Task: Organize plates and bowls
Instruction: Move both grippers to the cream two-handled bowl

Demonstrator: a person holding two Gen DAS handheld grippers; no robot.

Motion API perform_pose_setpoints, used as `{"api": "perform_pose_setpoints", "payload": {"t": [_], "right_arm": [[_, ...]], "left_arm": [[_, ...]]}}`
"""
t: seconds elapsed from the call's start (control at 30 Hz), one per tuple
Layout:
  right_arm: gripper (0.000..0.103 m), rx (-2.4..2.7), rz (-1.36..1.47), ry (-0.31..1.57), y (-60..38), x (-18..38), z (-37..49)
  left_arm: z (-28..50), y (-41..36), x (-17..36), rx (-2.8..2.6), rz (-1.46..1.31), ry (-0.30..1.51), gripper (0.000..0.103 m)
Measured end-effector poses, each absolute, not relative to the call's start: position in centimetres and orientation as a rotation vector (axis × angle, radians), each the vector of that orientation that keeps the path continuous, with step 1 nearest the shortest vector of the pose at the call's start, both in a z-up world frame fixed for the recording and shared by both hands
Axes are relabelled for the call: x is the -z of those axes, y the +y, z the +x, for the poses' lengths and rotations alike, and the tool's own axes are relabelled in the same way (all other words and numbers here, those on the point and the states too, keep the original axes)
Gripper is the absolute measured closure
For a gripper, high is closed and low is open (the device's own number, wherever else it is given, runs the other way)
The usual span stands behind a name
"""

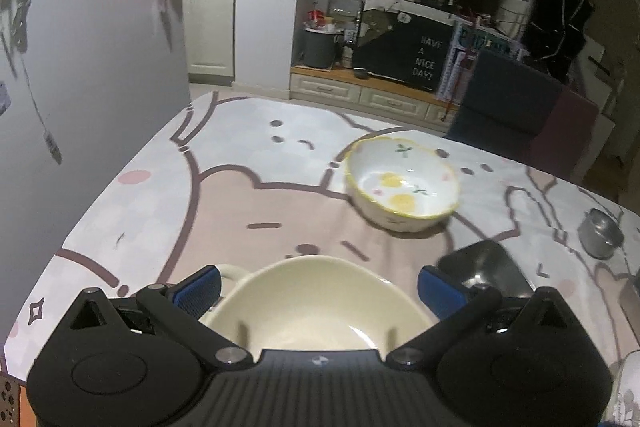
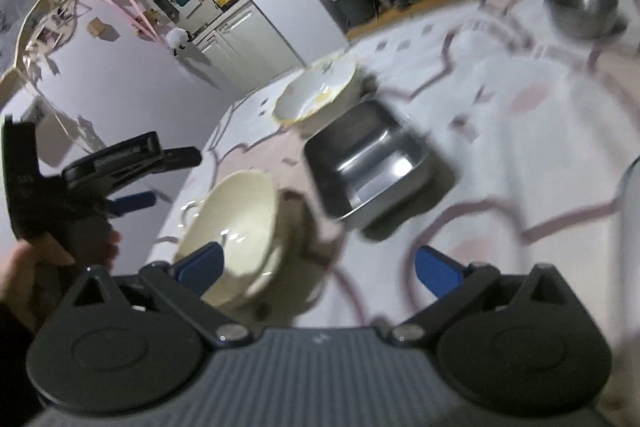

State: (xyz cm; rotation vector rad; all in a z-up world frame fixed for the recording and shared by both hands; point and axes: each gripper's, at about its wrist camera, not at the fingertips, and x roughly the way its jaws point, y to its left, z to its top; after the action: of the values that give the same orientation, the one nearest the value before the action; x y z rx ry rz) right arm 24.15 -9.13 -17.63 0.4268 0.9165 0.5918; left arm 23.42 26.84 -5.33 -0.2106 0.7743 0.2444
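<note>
Cartoon-print tablecloth (image 1: 248, 211) carries a cream bowl (image 1: 316, 303) near, between the left gripper (image 1: 320, 287)'s spread fingers, released like the right gripper (image 2: 320, 267), so closing squarely on its rim seems wise.

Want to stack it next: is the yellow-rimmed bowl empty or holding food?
Empty. The yellow-rimmed bowl shows a bare glazed inside; the yellow shapes and green sprigs look like painted decoration.

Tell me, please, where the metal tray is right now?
In the right wrist view the metal tray sits mid-table, between the cream bowl and the yellow-rimmed bowl.
</note>
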Motion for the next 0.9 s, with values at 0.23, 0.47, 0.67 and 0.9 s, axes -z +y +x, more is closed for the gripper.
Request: {"api": "perform_pose_setpoints", "payload": {"t": [0.23,0.47,0.67,0.9], "right_arm": [[0.025,-0.581,0.602,1.049,-5.6,20.7,25.6],[0.054,-0.557,0.666,1.111,-2.1,22.4,25.9],[0.082,-0.529,0.628,1.135,-0.8,22.5,26.0],[0.083,-0.516,0.611,1.113,-3.6,22.3,26.1]], "left_arm": [[23.4,29.7,6.9,-0.261,-0.230,0.780,0.000],[23.5,31.8,8.5,-0.275,-0.264,0.806,0.001],[23.9,32.5,9.5,-0.272,-0.298,0.849,0.013],[24.1,32.8,10.4,-0.239,-0.361,0.899,0.038]]}}
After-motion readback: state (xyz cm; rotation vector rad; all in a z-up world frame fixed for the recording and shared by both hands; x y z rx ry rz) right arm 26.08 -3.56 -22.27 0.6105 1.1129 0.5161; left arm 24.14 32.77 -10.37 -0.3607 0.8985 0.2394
